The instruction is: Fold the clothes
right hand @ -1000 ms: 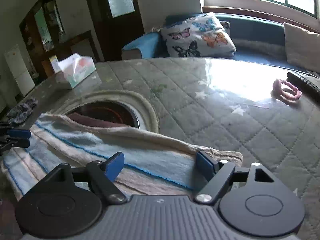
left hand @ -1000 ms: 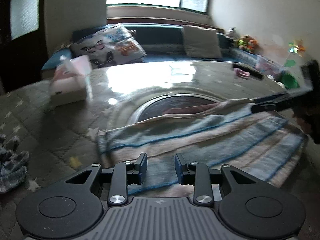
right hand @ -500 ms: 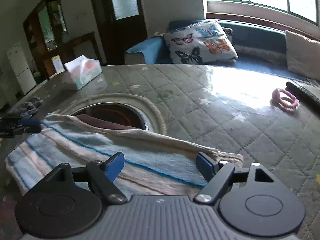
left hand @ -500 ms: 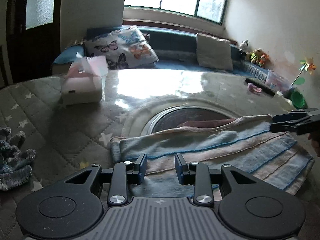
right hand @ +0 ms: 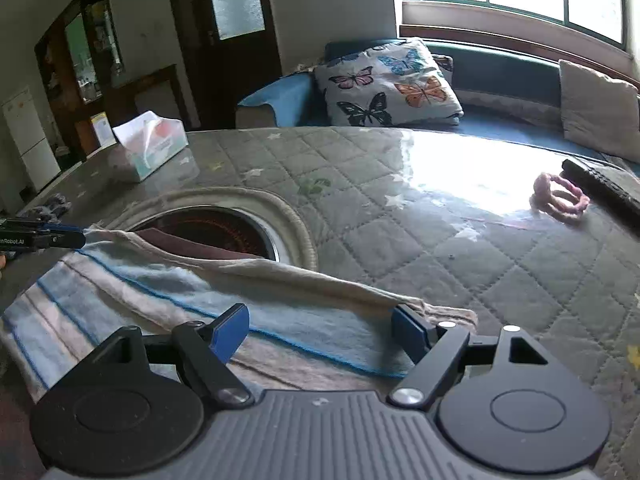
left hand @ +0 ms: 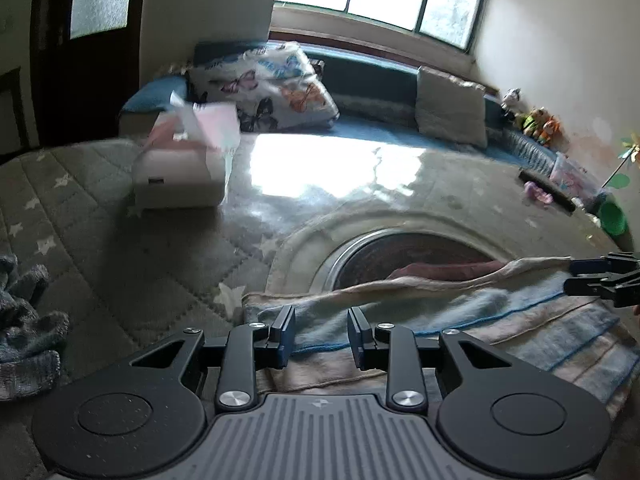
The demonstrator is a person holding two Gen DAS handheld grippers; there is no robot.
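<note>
Left tongs (left hand: 320,336) are sliding leftward along the striped towel (right hand: 160,292) since a second ago, closing unloaded above its near edge, right tongs (right hand: 320,332) spread over the tabletop (right hand: 440,240); soft, limp cloth, best pinched at corners.

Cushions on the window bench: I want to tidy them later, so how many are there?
2. The butterfly-print cushion leans at the bench's left end, near the dark door; the plain beige cushion sits further right, partly cut off. More could lie beyond the frame.
</note>
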